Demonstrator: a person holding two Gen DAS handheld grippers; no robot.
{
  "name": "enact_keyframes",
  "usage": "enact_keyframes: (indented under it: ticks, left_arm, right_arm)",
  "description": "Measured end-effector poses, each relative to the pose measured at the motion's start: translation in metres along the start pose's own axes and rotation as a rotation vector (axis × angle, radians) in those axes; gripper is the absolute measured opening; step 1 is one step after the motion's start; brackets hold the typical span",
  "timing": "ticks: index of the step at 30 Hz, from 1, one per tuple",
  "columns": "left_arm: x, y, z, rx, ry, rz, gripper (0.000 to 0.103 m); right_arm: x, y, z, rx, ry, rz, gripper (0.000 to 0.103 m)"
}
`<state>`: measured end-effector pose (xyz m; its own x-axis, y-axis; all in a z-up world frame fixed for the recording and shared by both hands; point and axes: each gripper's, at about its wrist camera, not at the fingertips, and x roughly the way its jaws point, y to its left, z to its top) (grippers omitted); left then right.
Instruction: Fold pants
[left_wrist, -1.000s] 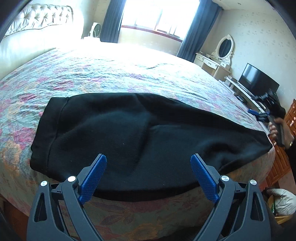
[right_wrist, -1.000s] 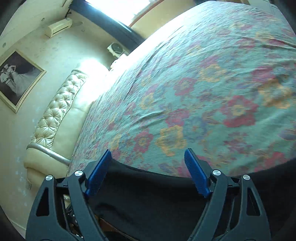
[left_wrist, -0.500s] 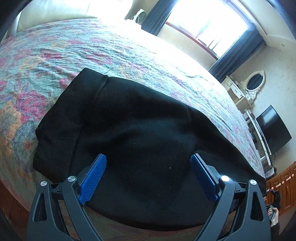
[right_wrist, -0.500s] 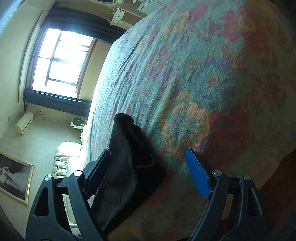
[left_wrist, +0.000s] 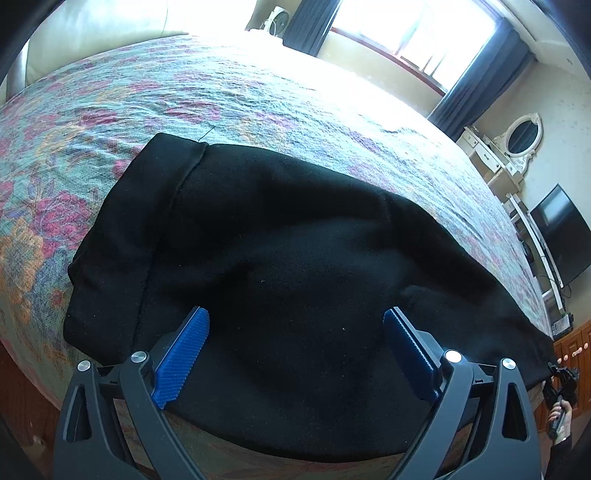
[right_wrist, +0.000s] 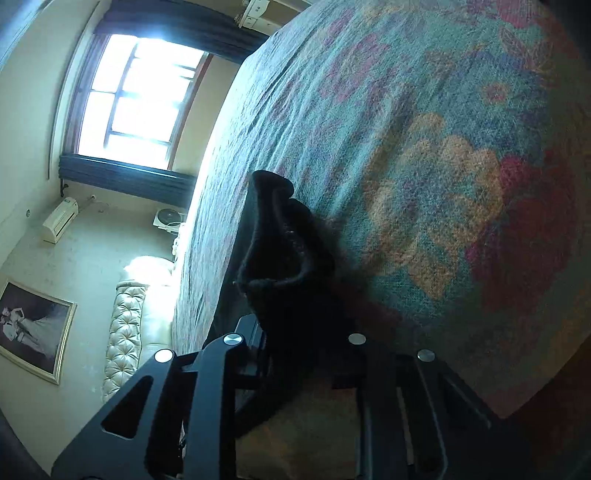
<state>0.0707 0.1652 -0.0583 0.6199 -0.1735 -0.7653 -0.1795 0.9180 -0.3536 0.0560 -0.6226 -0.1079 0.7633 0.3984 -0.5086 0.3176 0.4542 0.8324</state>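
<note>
Pants (left_wrist: 295, 266) beneath left gripper (left_wrist: 295, 354), pinched by right gripper (right_wrist: 295, 332)

A bed (left_wrist: 258, 96) covered by a floral bedspread (right_wrist: 424, 166) in teal, red and orange carries the load. A single pair of black pants (left_wrist: 295, 258) lies flat and directly on the spread, running lengthwise along the bed's near edge. Its broad middle lies ahead of and between the parted fingers of the left gripper (left_wrist: 295, 354), its wide banded end to their left. The far narrow end extends right. At the right gripper (right_wrist: 291, 339), a bunched hem rises off the spread, pinched between the closed fingers.
</note>
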Motion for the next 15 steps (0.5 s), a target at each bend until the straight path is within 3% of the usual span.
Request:
enact_keyframes:
  ticks: [4, 15]
  left_arm:
    - [0.001, -0.004, 0.0, 0.042, 0.024, 0.016, 0.095]
    - [-0.005, 0.009, 0.002, -0.033, 0.013, -0.074, 0.097]
  right_arm:
    - [-0.009, 0.025, 0.002, -0.039, -0.029, 0.029, 0.013]
    - [-0.032, 0.13, -0.011, -0.268, -0.054, 0.013, 0.013]
